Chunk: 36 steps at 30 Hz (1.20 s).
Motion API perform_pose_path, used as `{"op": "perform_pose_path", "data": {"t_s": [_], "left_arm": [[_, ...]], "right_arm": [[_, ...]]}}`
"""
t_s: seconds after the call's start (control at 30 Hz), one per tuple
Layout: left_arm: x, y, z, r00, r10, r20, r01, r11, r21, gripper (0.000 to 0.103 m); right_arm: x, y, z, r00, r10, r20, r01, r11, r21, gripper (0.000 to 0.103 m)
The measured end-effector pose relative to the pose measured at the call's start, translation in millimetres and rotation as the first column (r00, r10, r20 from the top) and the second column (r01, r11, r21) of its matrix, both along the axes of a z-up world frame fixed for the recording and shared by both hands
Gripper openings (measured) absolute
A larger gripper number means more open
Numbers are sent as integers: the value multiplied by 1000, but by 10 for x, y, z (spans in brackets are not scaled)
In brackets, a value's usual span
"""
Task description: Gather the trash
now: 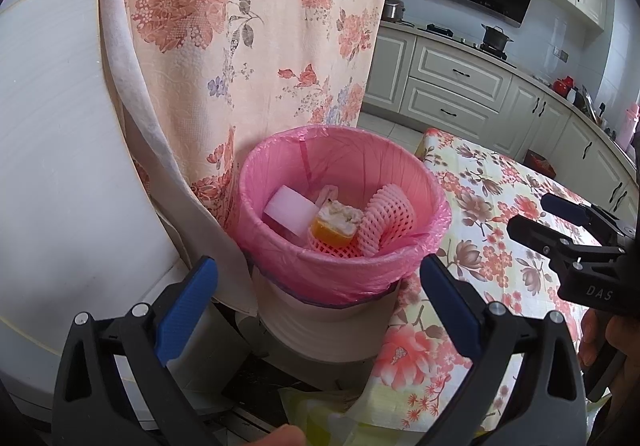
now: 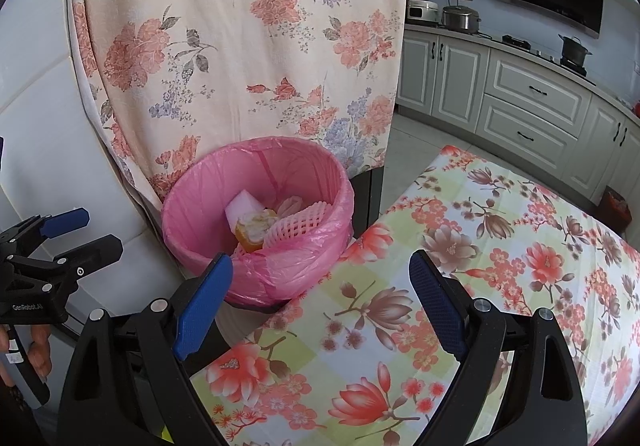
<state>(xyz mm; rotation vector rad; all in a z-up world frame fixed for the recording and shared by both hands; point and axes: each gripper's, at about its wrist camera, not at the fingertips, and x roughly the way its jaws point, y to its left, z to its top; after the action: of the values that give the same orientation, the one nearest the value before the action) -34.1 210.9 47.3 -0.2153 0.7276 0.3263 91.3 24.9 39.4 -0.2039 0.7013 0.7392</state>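
A small bin lined with a pink bag (image 1: pixel 340 270) (image 2: pixel 288 270) stands beside the floral table. Inside lie a white foam block (image 1: pixel 288 211) (image 2: pixel 240 209), an orange peel piece (image 1: pixel 332 228) (image 2: pixel 254 230) and pink foam fruit netting (image 1: pixel 386 217) (image 2: pixel 296 224). My left gripper (image 1: pixel 318 288) is open and empty, just in front of the bin. It also shows at the left of the right wrist view (image 2: pixel 90 232). My right gripper (image 2: pixel 322 286) is open and empty over the table edge next to the bin. It also shows at the right of the left wrist view (image 1: pixel 532 215).
A floral cloth (image 1: pixel 248 25) (image 2: pixel 240 25) hangs behind the bin over a white appliance (image 1: pixel 52 165). The table with a floral cover (image 2: pixel 500 246) (image 1: pixel 500 213) lies to the right. Kitchen cabinets (image 1: pixel 460 77), a stove with a pot (image 2: pixel 574 49) and a range hood are behind.
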Motion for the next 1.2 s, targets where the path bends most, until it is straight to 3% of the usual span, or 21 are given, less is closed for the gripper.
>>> {"op": "perform_pose_path", "data": {"t_s": [1.2], "left_arm": [[-7, -17, -2, 1000, -2, 0, 2, 1000, 1, 98]], "right_arm": [[-29, 6, -28, 1000, 5, -1, -5, 1000, 1, 84]]}}
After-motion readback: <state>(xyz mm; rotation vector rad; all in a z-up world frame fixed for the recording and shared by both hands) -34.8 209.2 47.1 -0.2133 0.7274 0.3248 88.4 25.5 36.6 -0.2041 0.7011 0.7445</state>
